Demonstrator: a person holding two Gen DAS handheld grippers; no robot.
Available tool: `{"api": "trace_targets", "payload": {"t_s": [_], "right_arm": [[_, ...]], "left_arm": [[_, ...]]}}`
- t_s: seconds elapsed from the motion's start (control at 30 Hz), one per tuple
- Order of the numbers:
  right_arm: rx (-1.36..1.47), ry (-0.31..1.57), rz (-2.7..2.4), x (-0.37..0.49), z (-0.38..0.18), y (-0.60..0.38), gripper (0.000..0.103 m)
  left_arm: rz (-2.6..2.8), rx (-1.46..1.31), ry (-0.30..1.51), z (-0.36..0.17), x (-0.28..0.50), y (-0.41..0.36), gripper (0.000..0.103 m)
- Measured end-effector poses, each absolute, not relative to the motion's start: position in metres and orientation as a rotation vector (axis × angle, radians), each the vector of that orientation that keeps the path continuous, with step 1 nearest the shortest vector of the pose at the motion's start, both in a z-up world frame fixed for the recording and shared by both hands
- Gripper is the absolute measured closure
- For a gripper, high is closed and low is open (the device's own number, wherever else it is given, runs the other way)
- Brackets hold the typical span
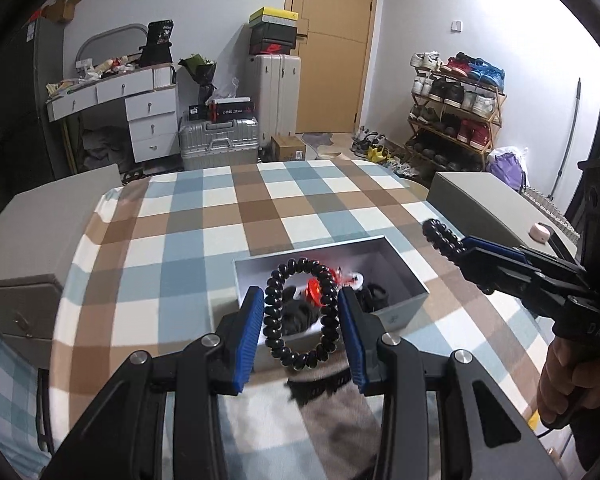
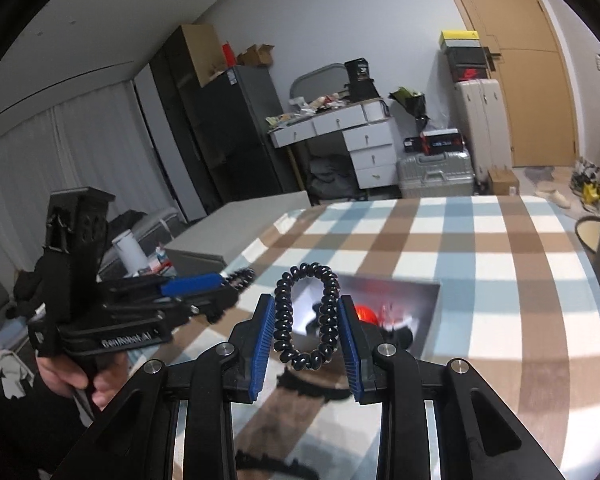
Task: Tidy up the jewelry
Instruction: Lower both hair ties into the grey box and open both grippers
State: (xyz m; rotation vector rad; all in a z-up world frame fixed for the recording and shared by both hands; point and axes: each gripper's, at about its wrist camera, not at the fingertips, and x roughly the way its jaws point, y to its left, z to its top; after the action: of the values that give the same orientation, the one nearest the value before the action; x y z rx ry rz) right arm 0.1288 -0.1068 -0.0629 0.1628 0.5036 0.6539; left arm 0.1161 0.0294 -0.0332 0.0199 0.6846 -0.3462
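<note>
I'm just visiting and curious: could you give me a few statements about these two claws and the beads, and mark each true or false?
1. Each claw holds a black bead bracelet: the left claw grips one bracelet, the right claw another. True.
2. The open grey box is empty. False: dark items and something red lie inside.
3. The tablecloth is checked blue, brown and white. True.
4. The bracelets are white pearls. False: they are glossy black beads.
</note>
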Motion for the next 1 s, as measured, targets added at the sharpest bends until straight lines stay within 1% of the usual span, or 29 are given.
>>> {"api": "trace_targets", "payload": {"t_s": [0.33, 0.7, 0.87, 0.93, 0.97, 1.0], "right_arm": [[0.171, 0.551, 0.649, 0.182, -0.08, -0.105, 0.072], [0.146, 0.647, 0.619, 0.217, -0.113, -0.098, 0.072], [0.165, 0.676, 0.612, 0.225, -0.124, -0.1, 0.069], [0.183, 0.68, 0.614, 0.227, -0.126, -0.103, 0.065], [0.188, 0.678, 0.61, 0.227, -0.127, -0.104, 0.061], [0.191, 0.671, 0.605, 0.227, -0.126, -0.105, 0.06]], "left_arm": [[-0.384, -0.005, 0.742, -0.049, 0.156, 0.016, 0.071], [-0.425, -0.023, 0.82, -0.07, 0.175, 0.005, 0.071], [-0.437, -0.022, 0.828, -0.072, 0.179, 0.002, 0.071], [-0.448, -0.025, 0.831, -0.072, 0.181, 0.002, 0.067], [-0.449, -0.024, 0.83, -0.072, 0.18, 0.002, 0.061], [-0.44, -0.019, 0.831, -0.072, 0.18, 0.001, 0.058]]}}
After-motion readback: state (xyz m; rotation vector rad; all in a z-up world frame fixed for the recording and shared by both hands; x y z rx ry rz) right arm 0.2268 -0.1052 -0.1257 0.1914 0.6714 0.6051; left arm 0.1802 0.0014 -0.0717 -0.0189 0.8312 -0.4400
